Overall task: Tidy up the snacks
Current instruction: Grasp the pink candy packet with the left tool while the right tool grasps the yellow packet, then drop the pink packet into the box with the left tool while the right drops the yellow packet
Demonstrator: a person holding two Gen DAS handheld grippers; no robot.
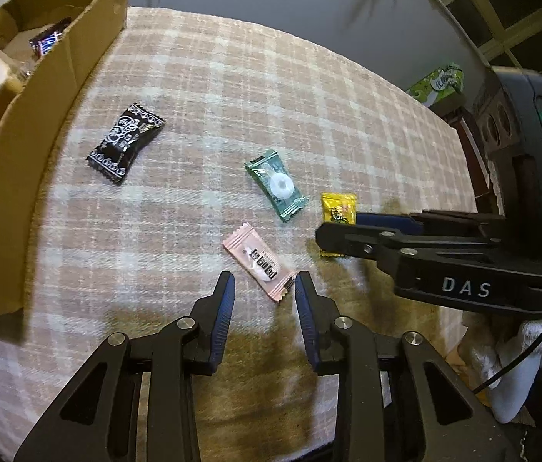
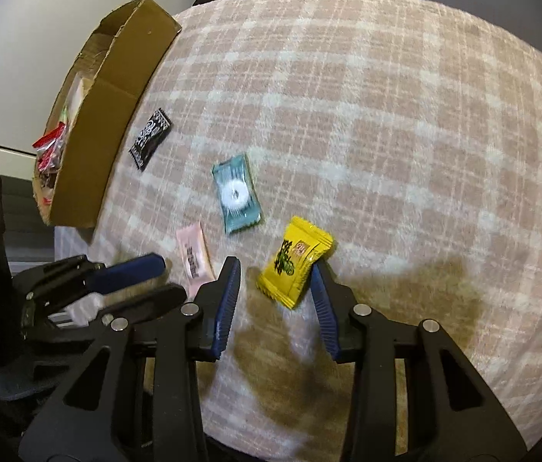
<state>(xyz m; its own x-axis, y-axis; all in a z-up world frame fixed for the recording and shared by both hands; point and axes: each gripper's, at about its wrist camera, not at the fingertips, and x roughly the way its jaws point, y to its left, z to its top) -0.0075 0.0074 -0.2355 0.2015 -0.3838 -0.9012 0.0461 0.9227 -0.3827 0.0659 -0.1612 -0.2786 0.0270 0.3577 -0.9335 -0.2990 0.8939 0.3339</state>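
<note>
Four wrapped snacks lie on the plaid cloth: a black one (image 1: 126, 142), a green one with a white ring candy (image 1: 276, 184), a pink one (image 1: 261, 260) and a yellow one (image 1: 338, 208). My left gripper (image 1: 265, 288) is open, its fingertips on either side of the pink snack's near end. My right gripper (image 2: 276, 273) is open around the near end of the yellow snack (image 2: 296, 261). In the left wrist view the right gripper (image 1: 342, 231) comes in from the right over the yellow snack. The left gripper also shows in the right wrist view (image 2: 159, 277).
A cardboard box (image 1: 55, 88) holding several snacks stands at the left on the plaid-covered table (image 1: 271, 88); it also shows in the right wrist view (image 2: 117, 88). A green package (image 1: 440, 82) sits beyond the table's right edge.
</note>
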